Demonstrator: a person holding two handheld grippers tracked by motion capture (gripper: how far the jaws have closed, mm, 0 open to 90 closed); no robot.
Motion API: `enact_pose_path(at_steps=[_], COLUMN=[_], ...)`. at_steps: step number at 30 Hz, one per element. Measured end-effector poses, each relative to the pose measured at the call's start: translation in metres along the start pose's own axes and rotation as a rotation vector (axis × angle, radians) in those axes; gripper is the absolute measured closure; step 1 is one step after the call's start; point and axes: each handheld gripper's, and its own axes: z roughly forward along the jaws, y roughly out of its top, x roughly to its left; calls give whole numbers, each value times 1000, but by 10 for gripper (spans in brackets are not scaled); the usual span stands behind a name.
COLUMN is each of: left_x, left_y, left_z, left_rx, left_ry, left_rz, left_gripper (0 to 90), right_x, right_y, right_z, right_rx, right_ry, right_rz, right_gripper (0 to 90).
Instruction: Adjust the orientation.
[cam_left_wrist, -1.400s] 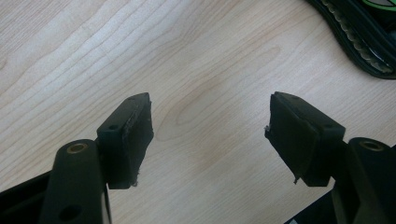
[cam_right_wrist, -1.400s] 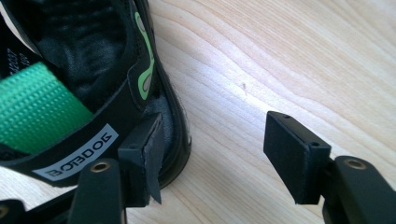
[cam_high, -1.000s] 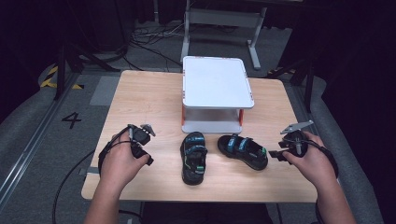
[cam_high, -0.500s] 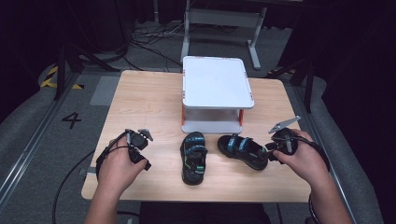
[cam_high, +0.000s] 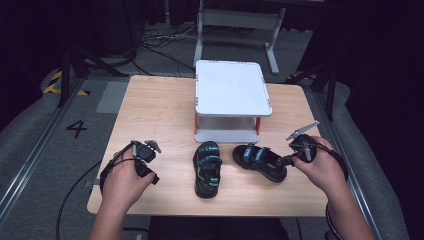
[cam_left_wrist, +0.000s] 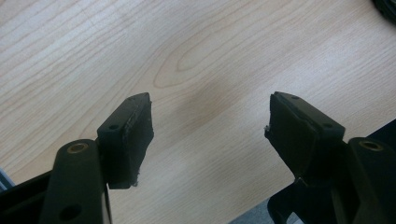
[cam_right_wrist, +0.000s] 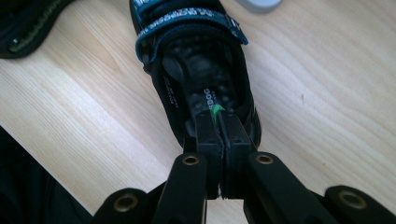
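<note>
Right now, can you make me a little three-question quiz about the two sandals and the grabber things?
1. True or false: the right gripper is clamped on the heel strap of the right sandal.
2. What stands on the table behind the sandals? A) white two-level rack B) red bucket C) stack of books
3. Fill in: the left gripper has its jaws ____ over bare wood, away from the left sandal.

Key: 1 true; 2 A, the white rack; 3 open.

floor: grey carpet (cam_high: 30, 150), "4" mark (cam_high: 76, 128) at 9 o'clock | cables (cam_high: 155, 42) at 11 | desk frame (cam_high: 235, 22) at 12 | surroundings dark, walls possibly unlit
</note>
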Motion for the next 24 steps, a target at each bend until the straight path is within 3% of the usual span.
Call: enact_pose_path(at_steps=[3,6,11,15,21,24], left_x=[0,0,-2,-3,-4,-4], left_y=[0,1,5,7,11,12], left_z=[0,0,0,2,3,3], left_rx=[-2,-3,-5,1,1,-3], left_ry=[-9,-9,-3,-10,-13,-16], left_rz=[-9,-12,9,13,21,24], left_gripper=[315,314,315,315,315,315], right_x=[6,17,46,63,82,81], right_y=[2,4,12,19,20,19], right_z=[-6,-7,-5,2,23,23], right_rx=[-22,-24,-55,-65,5,6], right_ry=[31,103,212,269,338,327], right_rz=[-17,-46,-135,-193,-247,-246], right_gripper=[893,893,892,891,884,860])
